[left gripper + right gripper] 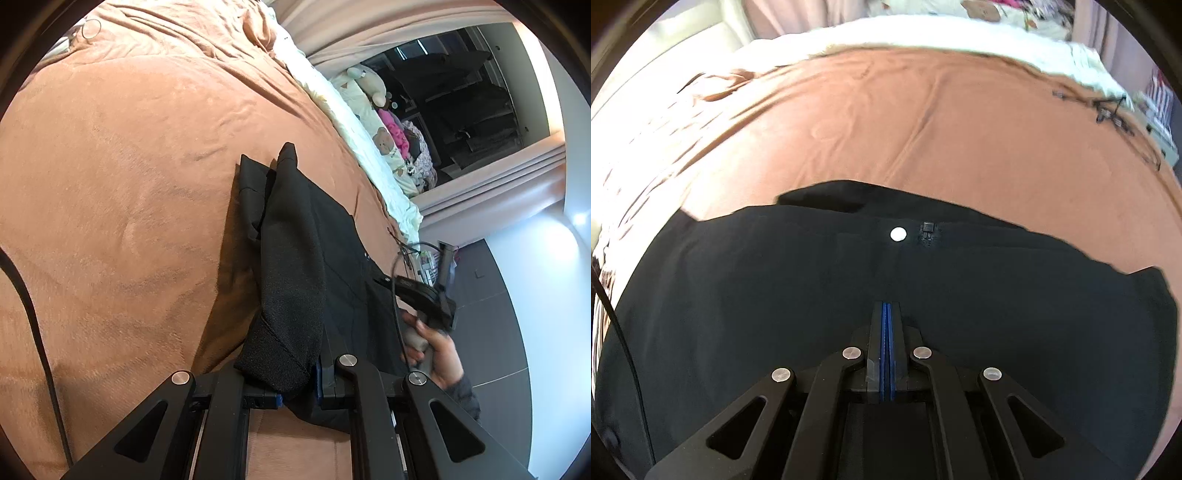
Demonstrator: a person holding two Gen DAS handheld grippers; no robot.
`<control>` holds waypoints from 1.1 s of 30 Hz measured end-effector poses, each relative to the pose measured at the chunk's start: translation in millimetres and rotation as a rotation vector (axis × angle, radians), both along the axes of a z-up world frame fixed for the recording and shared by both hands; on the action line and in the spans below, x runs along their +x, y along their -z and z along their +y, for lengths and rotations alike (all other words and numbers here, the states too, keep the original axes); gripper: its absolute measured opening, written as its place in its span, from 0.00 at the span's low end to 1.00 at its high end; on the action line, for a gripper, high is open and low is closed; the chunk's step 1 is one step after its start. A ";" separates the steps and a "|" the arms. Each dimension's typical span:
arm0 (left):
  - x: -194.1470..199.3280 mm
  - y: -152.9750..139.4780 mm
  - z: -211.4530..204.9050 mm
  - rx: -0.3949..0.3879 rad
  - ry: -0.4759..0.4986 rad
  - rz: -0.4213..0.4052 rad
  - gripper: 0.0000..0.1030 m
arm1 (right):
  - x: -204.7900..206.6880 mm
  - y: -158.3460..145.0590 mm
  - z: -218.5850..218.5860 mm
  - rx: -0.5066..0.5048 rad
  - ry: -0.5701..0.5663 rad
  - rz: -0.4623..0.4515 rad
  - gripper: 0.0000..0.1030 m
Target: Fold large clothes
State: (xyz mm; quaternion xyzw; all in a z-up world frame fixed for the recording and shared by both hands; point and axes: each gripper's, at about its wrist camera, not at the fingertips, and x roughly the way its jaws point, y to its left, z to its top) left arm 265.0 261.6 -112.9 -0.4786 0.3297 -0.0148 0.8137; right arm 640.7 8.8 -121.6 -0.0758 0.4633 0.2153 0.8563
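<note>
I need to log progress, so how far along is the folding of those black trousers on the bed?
Done: the black trousers lie on the brown blanket, one part already doubled over along their length. In hand: the left gripper is clamped on a fabric edge, while the right gripper sits shut over the cloth near the white button. Left: probably the crosswise folds to make a compact bundle.

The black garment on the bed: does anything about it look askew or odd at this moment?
The black garment lies partly folded on the brown blanket. One cloth point sticks up at its far end and a lower layer pokes out sideways, so the edges do not line up. The left gripper pinches its near hem. Nothing looks damaged.
</note>
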 end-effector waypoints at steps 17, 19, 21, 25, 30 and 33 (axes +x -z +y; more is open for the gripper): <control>26.5 -67.4 -43.7 0.147 0.073 -0.055 0.11 | -170.7 -28.6 -128.2 0.155 -0.035 -0.095 0.00; 32.0 -76.9 -51.6 0.168 0.089 -0.062 0.11 | -185.5 -27.9 -142.3 0.175 -0.040 -0.078 0.00; 37.8 -86.6 -61.7 0.192 0.107 -0.067 0.11 | -197.7 -27.1 -153.5 0.161 -0.011 -0.097 0.00; 50.7 -101.2 -79.0 0.232 0.140 -0.074 0.11 | -229.2 -22.4 -172.6 0.210 -0.018 -0.121 0.00; 67.9 -116.6 -100.4 0.269 0.178 -0.082 0.11 | -240.2 -16.6 -189.0 0.244 -0.043 -0.102 0.00; 76.2 -124.7 -113.5 0.285 0.201 -0.089 0.11 | -244.2 -14.0 -206.2 0.263 -0.004 -0.126 0.00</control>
